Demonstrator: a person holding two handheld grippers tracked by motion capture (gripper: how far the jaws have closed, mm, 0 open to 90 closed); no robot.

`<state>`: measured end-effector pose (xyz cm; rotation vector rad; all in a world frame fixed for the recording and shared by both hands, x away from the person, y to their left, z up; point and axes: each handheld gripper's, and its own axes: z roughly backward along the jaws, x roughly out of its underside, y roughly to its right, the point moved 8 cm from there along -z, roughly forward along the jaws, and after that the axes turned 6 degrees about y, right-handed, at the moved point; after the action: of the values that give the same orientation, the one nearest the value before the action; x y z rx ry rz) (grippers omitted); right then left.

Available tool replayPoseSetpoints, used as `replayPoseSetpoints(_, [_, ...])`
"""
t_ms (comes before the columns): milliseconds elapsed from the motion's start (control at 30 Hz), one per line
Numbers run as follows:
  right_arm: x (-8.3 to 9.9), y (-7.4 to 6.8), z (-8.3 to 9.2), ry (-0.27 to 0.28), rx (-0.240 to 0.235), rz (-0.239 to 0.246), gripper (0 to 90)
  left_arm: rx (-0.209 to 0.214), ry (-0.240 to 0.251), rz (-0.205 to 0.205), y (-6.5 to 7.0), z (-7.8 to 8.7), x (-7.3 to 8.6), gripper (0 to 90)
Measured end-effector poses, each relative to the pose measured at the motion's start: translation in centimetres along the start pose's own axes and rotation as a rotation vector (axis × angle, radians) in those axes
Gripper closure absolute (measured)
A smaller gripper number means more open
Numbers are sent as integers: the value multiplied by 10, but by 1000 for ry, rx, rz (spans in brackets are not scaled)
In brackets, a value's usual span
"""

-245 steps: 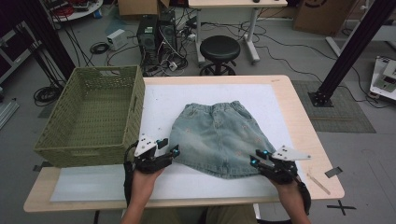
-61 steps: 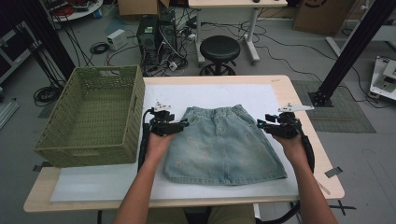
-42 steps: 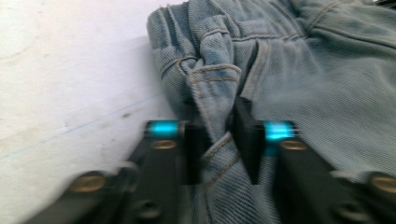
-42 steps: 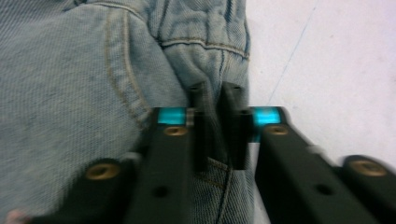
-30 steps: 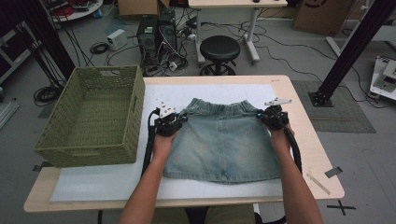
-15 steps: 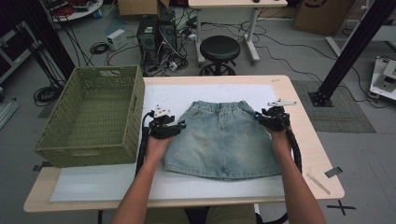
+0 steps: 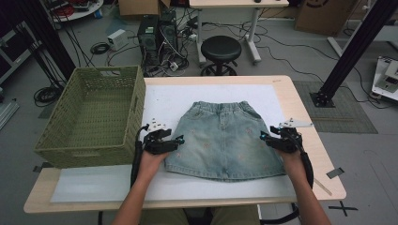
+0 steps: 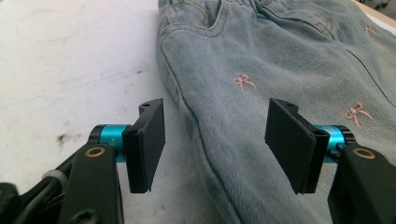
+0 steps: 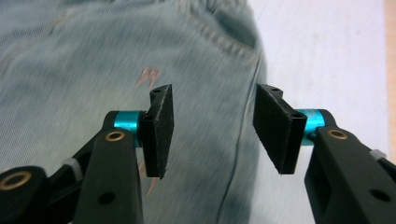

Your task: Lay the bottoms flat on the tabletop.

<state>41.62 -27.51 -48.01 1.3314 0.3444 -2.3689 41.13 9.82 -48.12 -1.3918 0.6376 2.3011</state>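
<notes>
High view alone takes in the green basket (image 7: 91, 117) beside the skirt (image 7: 225, 138).

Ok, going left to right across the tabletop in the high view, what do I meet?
Green woven basket → left gripper, jaws open → denim skirt lying flat → right gripper, jaws open → bare wooden table edge.

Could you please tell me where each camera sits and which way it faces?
High view: above the person's side, looking forward and down on the table, skirt, basket; forearms show.
Left gripper view: on the left gripper, facing the skirt's edge; fingers show.
Right gripper view: on the right gripper, likewise.
All share the skirt.
</notes>
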Motion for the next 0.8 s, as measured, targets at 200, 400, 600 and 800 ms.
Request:
replayPoseSetpoints(200, [15,-8,0,-76,-5,16,467,-16,-57,42,0,8,15,411])
replayPoseSetpoints(400, [25,-12,-4,-107,-24,-12,768,31,-124,-31,12,6,25,777])
replayPoseSetpoints(600, [19,-9,-6,-128,-28,22,900,-9,-67,19,7,2,15,859])
replayPoseSetpoints(800, [9,-1,-9,-86,42,29,900,-46,-40,22,4,-3,5,858])
